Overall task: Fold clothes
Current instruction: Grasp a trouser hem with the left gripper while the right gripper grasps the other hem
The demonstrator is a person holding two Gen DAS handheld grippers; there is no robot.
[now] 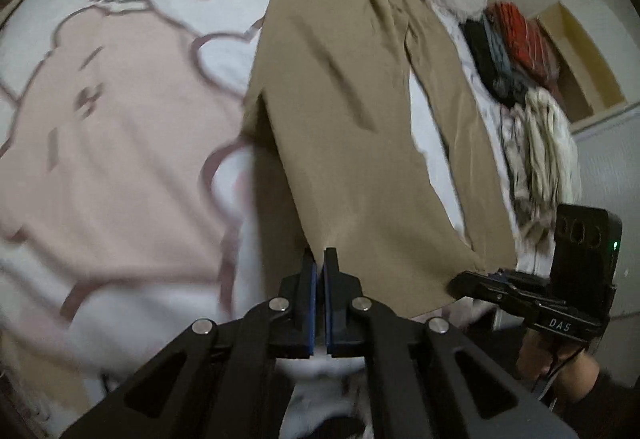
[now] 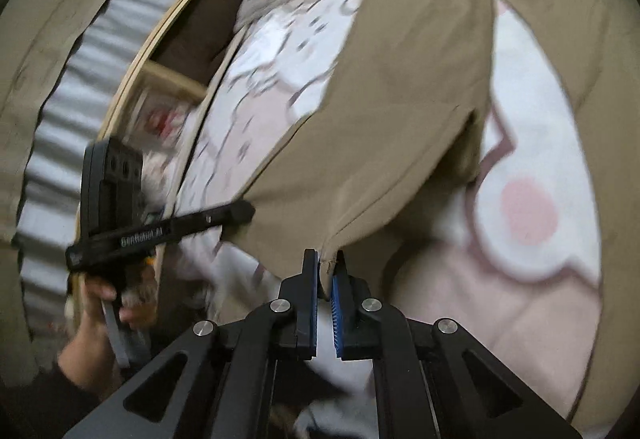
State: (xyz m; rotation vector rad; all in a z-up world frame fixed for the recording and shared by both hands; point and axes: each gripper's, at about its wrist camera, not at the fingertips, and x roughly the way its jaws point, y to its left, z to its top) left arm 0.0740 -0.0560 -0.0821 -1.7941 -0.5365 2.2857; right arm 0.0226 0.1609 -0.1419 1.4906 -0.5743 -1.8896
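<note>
meanwhile, on a pink-and-white cartoon bedspread (image 1: 120,111), soft, light tan fabric trousers (image 1: 340,111) lie spread as the left gripper (image 1: 319,259) and right gripper (image 2: 326,259), jaws clamped on the hems, hold the limp cloth best controlled there.

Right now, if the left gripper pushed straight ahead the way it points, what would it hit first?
The tan trousers: the left gripper is already shut on their hem. Beyond the cloth probably lies the bedspread, though depth is unclear.

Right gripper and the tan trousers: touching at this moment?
Touching. In the right wrist view the right gripper has its jaws closed on a hem corner of the tan trousers, fabric pinched between the blue pads.
</note>
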